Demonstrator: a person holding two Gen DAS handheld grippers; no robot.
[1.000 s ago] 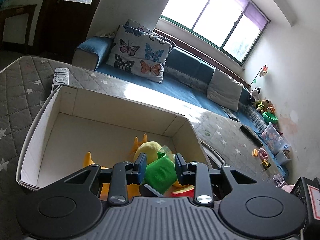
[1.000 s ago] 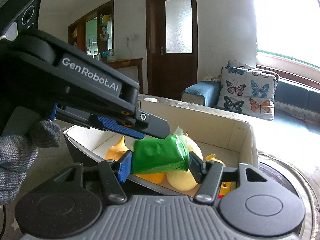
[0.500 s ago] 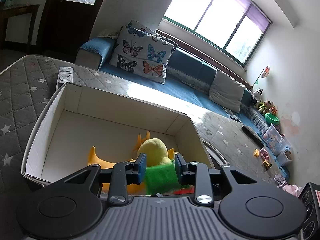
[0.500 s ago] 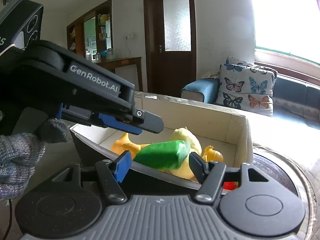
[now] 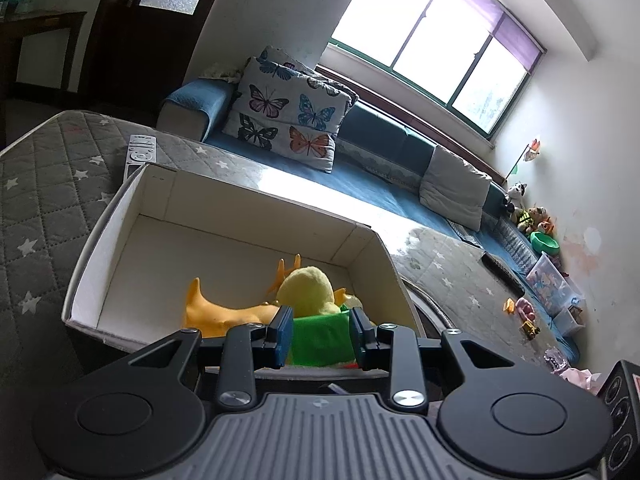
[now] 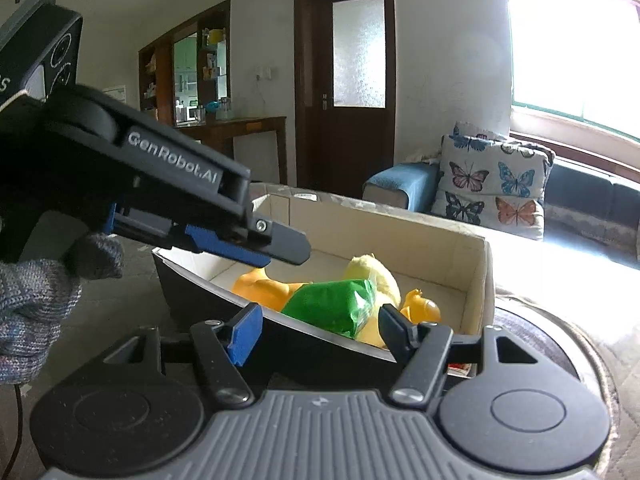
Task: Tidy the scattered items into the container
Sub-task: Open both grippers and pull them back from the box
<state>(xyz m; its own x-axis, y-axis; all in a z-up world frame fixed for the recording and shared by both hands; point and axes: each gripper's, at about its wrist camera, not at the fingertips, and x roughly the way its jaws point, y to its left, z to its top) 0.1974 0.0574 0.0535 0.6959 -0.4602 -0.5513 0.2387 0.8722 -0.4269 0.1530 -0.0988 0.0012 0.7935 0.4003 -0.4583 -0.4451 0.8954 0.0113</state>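
– Right tool (image 6: 316,330) gapes wide, empty; left tool (image 5: 320,334) too, jaws parted, gripping nothing.
– Green packet (image 6: 334,306)?
– Lower centre, lying in the box (image 6: 474,276) on the plush duck (image 6: 378,274). Small toys (image 5: 524,314) remain scattered at right.

This is a lived-in home sitting room. From the left gripper's view, a long blue sofa (image 5: 384,184) with a butterfly-print cushion (image 5: 288,120) runs from 12 toward 2 o'clock under a wide window (image 5: 432,44), with soft toys (image 5: 528,216) heaped at 3 o'clock. From the right one, a dark wooden door (image 6: 344,80) stands at 12 o'clock and kitchen shelves (image 6: 192,76) at 10.
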